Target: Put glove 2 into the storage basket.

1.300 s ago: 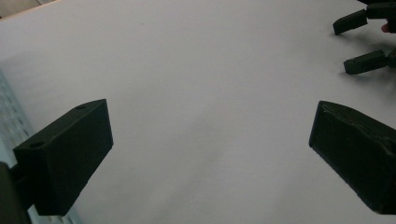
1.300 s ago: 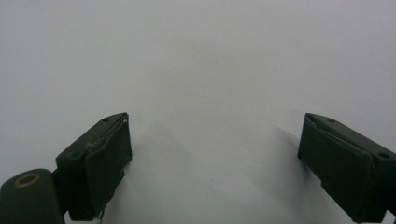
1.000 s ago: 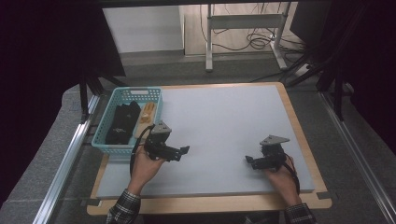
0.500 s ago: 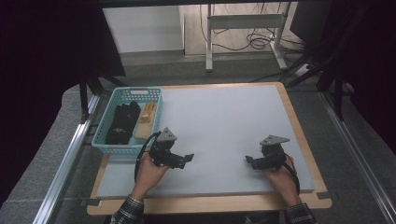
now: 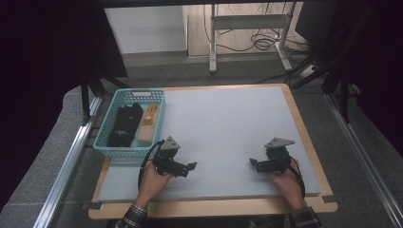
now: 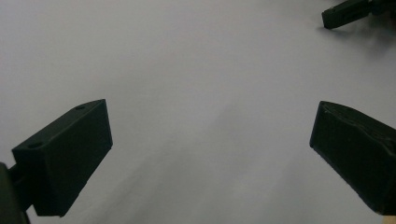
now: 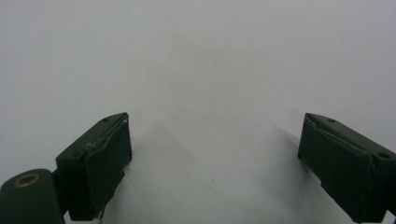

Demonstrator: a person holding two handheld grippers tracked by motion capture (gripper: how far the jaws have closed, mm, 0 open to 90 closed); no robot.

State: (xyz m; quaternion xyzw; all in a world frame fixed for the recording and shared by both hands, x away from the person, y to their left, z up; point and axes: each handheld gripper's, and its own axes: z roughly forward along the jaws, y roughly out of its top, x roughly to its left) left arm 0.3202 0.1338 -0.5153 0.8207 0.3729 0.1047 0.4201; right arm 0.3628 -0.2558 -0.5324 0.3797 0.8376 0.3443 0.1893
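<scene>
My left gripper (image 5: 190, 166) rests low over the grey mat (image 5: 228, 123) near its front left, held by a hand, pointing right. Its jaws stand wide apart over bare mat in the left gripper view, so it is open (image 6: 210, 154) with nothing between them. My right gripper (image 5: 253, 164) sits near the front right, pointing left. Its jaws are also spread wide over bare mat, open (image 7: 215, 158) and empty. The tip of the right gripper (image 6: 343, 13) shows at the top right of the left gripper view.
A teal plastic basket (image 5: 114, 148) stands at the mat's left edge, just behind my left gripper. It holds a black folded item (image 5: 124, 124) and a tan item (image 5: 148, 121). The wooden table edge (image 5: 209, 206) runs along the front.
My left gripper has slid forward and to the right, away from the basket, and now lies lower on the mat. The right gripper has stayed in place.
</scene>
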